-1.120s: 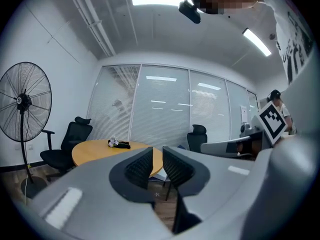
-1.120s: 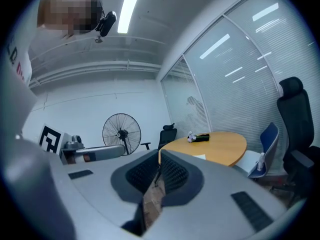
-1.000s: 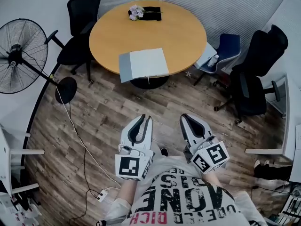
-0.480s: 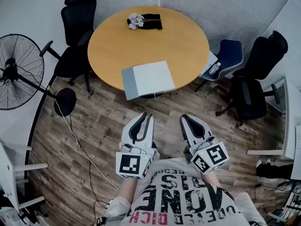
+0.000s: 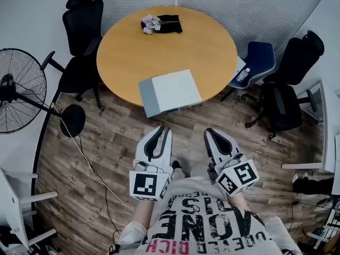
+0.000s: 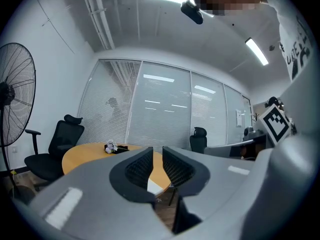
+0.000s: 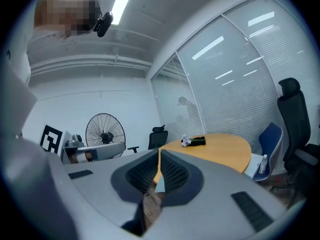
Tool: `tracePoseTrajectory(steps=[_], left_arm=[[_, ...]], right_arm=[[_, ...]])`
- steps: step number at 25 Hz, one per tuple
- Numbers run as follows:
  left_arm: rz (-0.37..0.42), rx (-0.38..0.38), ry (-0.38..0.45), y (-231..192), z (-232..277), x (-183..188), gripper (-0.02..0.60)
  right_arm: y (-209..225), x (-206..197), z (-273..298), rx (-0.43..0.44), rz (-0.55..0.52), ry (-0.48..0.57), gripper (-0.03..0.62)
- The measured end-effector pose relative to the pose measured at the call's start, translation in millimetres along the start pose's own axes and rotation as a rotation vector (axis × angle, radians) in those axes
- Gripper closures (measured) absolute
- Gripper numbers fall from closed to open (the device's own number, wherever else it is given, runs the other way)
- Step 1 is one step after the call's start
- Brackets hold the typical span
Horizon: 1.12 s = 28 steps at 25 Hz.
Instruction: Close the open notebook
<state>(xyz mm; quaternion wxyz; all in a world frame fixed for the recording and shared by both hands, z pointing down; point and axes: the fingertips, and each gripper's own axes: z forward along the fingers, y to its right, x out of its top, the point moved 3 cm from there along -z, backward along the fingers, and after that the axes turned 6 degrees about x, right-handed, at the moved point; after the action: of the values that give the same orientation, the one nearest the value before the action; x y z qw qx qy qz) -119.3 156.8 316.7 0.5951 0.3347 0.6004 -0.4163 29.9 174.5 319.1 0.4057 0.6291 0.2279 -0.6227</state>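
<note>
A: Open notebook (image 5: 170, 92) at the near edge of the table (image 5: 164, 41), with a grey strip along its left side. Both grippers well apart from it, close to the chest.

B: Fingers?

A: On the left gripper (image 5: 163, 130), a narrow gap with nothing in it. On the right gripper (image 5: 213, 133), tips all but touching, also empty.

B: Best to close in first, then. Open 1 pair wider, slip under a free cover edge and fold it over the pages. Steady the other half with the 2nd gripper. Probably wise not to shove it off the edge.

A: From the head view only: the whole spread and its place on the table. From the gripper views: just a pale sliver of it between the jaws, plus ceiling lights unseen from above.
</note>
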Motion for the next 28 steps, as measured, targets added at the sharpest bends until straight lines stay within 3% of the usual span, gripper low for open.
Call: tracePoseTrajectory(steps=[13, 28], left_arm=[[-0.045, 0.017, -0.016, -13, 9, -9, 0.512], [-0.067, 0.089, 0.007, -23, 80, 3, 0.512]], right_arm=[[6, -5, 16, 0.006, 0.008, -0.036, 0.574], [72, 19, 65, 0.066, 0.006, -0.035, 0.574]])
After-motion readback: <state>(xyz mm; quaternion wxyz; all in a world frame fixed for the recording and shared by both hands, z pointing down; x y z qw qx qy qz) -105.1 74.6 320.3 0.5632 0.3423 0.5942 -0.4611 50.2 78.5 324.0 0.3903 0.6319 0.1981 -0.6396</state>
